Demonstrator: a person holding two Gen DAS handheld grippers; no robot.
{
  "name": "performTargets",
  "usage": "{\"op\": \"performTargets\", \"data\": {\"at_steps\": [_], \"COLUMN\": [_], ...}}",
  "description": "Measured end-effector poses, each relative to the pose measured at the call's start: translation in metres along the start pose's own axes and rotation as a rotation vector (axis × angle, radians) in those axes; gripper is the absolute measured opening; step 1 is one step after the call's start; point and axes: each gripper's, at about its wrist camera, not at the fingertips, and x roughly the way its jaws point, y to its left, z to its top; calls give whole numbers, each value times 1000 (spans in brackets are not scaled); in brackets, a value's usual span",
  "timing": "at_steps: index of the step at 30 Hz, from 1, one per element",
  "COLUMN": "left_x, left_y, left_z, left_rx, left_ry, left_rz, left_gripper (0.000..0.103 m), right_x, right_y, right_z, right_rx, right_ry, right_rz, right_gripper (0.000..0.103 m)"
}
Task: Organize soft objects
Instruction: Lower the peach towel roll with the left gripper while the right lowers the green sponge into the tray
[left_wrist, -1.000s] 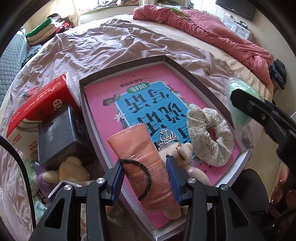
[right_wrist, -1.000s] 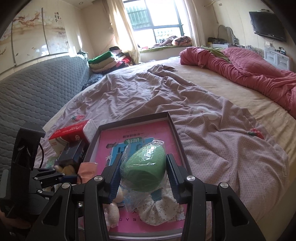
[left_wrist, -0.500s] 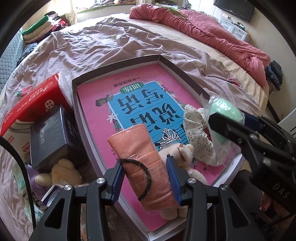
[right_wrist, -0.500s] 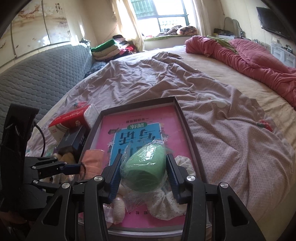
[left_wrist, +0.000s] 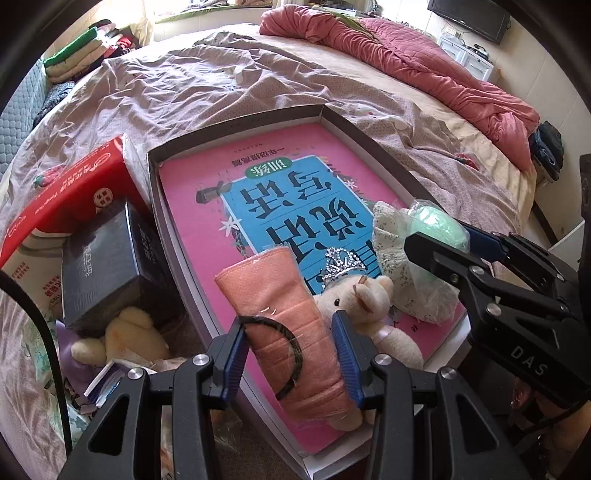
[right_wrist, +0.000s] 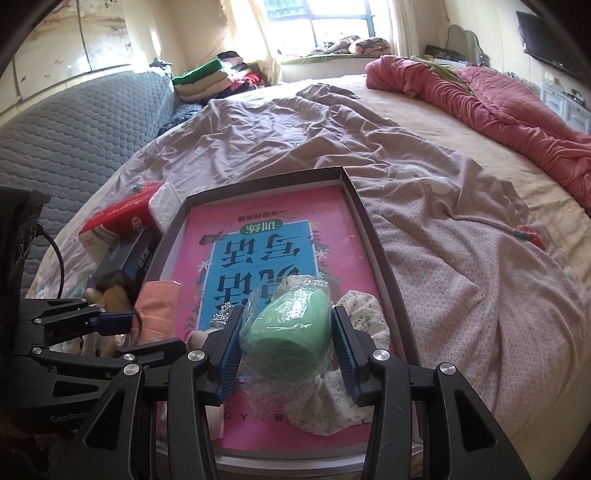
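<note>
My left gripper (left_wrist: 291, 354) is shut on a rolled pink cloth (left_wrist: 284, 317) in clear wrap with a black band, held over the near edge of a shallow box (left_wrist: 236, 123) lined with a pink and blue book. My right gripper (right_wrist: 288, 332) is shut on a green soft ball in a plastic bag (right_wrist: 291, 328), just above a floral scrunchie (right_wrist: 354, 406) lying in the box. A cream plush bear (left_wrist: 362, 306) with a small tiara lies in the box between both grippers. The green ball also shows in the left wrist view (left_wrist: 441, 227).
The box lies on a bed with a mauve sheet (right_wrist: 461, 277). To its left are a red tissue box (left_wrist: 70, 199), a dark box (left_wrist: 107, 262) and a yellow plush toy (left_wrist: 122, 336). A red quilt (right_wrist: 517, 99) is at the far right, a grey sofa (right_wrist: 74, 122) at the left.
My right gripper has come lower and closer to the box with the green ball, over the scrunchie. My left gripper has held the pink cloth in about the same place.
</note>
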Motion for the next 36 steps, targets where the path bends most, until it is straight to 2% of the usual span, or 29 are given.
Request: {"op": "performTargets", "data": {"at_steps": [25,36], "left_x": [4,4], "left_y": [-2,1], "left_z": [1,1], "left_rx": [2,-19], "left_ry": [7,14], "left_rz": [43,22], "left_gripper": [47,47], "right_x": [18,16], "right_y": [8,3], "right_z": [-7,-7], "right_rx": [-45,-17], "right_ry": [69,71], "right_rz": [-22,-11], "right_gripper": [48,50]}}
